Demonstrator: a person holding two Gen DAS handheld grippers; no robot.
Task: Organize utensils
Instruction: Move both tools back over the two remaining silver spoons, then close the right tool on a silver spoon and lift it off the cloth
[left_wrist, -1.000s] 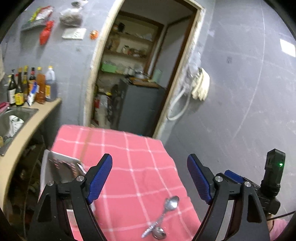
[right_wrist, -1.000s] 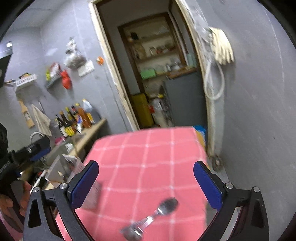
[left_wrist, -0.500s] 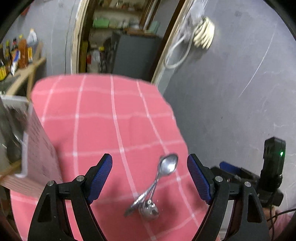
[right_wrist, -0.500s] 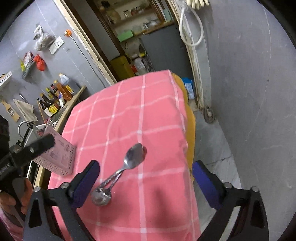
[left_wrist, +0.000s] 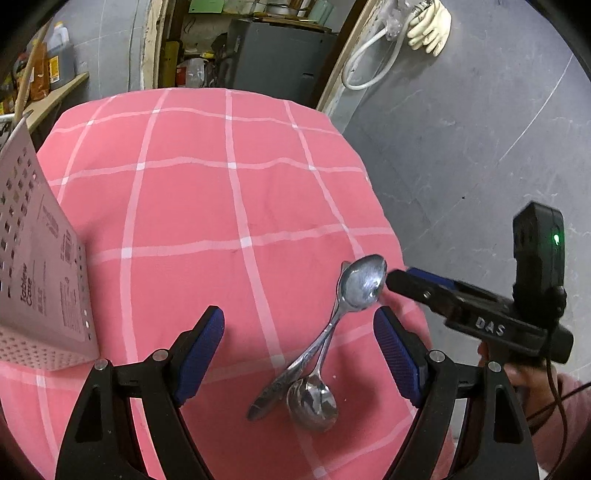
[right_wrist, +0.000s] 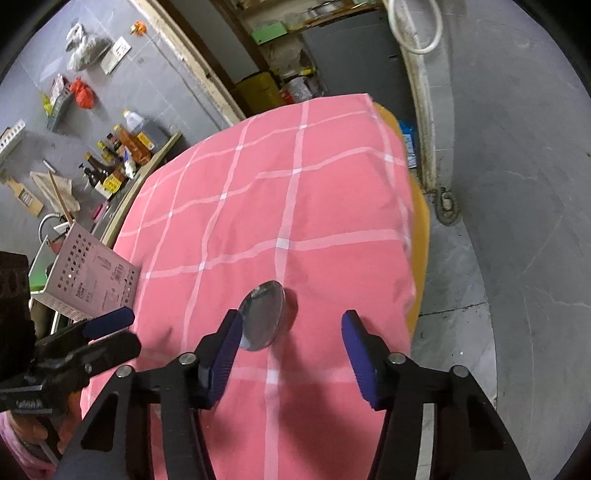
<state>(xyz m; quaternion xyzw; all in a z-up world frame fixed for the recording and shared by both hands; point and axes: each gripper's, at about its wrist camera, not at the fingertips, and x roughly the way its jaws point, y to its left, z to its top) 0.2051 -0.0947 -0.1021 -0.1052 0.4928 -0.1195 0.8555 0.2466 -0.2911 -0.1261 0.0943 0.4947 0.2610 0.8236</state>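
While two spoons (left_wrist: 321, 354) lie crossed on the pink checked cloth (left_wrist: 207, 206) near its right edge, my left gripper (left_wrist: 298, 350) straddles them, fingers apart. Right gripper (right_wrist: 291, 354) hovers beside the far bowl, also spread. Perforated utensil box (left_wrist: 33, 266) sits left of spoons.

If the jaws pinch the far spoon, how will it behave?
The far spoon looks like polished metal, so probably stiff yet slippery. Its handle crosses the near spoon, so lifting may drag that one. It lies flat on soft cloth, so it will hardly roll.
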